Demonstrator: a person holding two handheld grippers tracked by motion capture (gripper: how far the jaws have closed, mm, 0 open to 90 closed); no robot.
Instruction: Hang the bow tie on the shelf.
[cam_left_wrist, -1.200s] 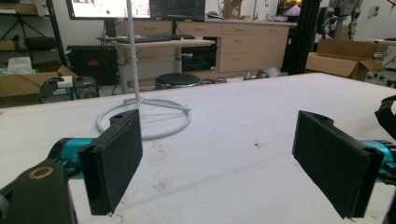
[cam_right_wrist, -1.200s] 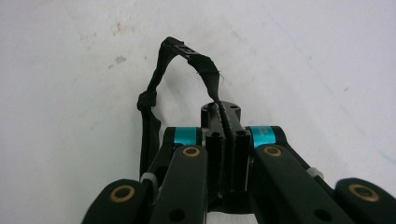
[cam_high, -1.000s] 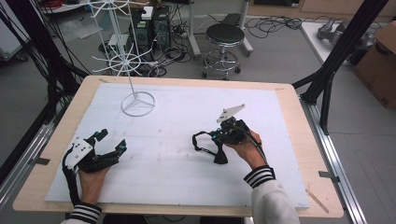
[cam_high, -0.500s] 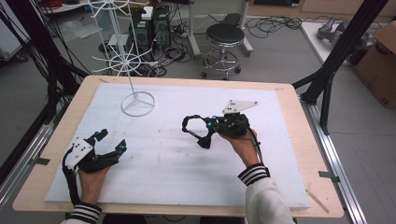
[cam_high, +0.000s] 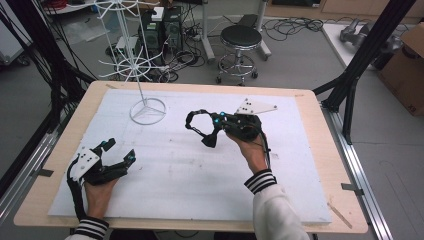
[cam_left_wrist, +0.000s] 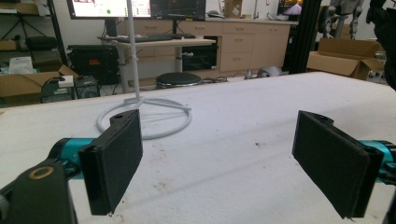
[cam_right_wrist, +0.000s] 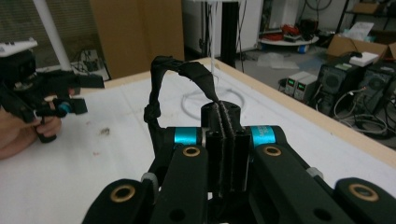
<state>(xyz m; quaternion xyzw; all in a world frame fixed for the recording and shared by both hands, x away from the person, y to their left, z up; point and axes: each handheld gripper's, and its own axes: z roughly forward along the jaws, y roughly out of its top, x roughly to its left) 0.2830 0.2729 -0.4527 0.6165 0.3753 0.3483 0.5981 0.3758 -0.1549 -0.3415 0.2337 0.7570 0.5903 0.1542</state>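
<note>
Lab table with clutter behind
White wire rack (cam_high: 136, 65) standing on white board (cam_high: 190, 170); black stool (cam_high: 241, 39) and cardboard box (cam_high: 406, 75) on floor beyond.

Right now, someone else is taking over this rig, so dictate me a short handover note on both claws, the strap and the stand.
Right claw: shut on the black strap, held above the white mat.
Left claw: open, nothing between its pads, low over the mat near the left corner.
White wire stand: upright at the back left of the mat, nothing on the arms that show.
Done: strap picked up.
Left, probably: carry the strap to the stand and hang it on an arm.
</note>
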